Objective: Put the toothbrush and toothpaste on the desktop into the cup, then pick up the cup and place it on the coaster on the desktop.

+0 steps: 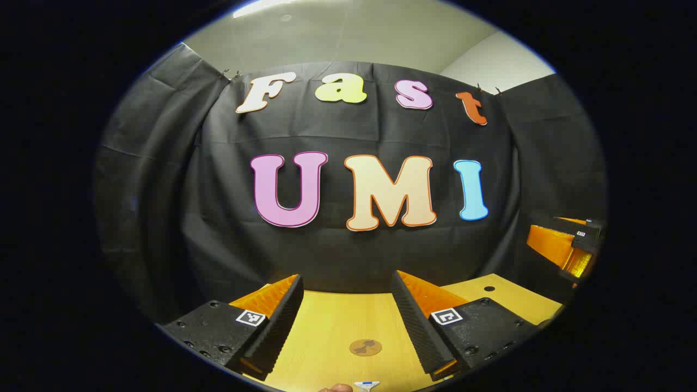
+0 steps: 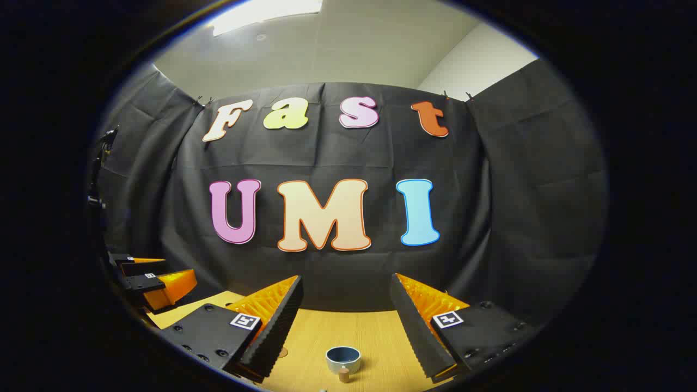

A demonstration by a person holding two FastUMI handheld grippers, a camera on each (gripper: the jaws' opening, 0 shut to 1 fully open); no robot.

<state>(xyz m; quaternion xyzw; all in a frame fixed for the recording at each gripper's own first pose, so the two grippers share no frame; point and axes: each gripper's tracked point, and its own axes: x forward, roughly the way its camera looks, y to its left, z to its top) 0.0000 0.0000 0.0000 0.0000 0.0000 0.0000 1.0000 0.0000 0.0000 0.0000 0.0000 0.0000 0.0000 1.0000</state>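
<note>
My left gripper is open above the wooden desktop, with nothing between its fingers. Between them lies a round brown coaster. At the view's bottom edge a small white and blue tip pokes in beside a pinkish rounded edge; I cannot tell what either is. My right gripper is open too and holds nothing. A low blue-grey cup stands upright on the desk between its fingers, with a small cork-coloured piece just in front.
Each gripper shows in the other's view: the right gripper far right, the left gripper far left, both held above the desk. The black cloth wall closes off the desk's far edge. A small hole marks the desk's right part.
</note>
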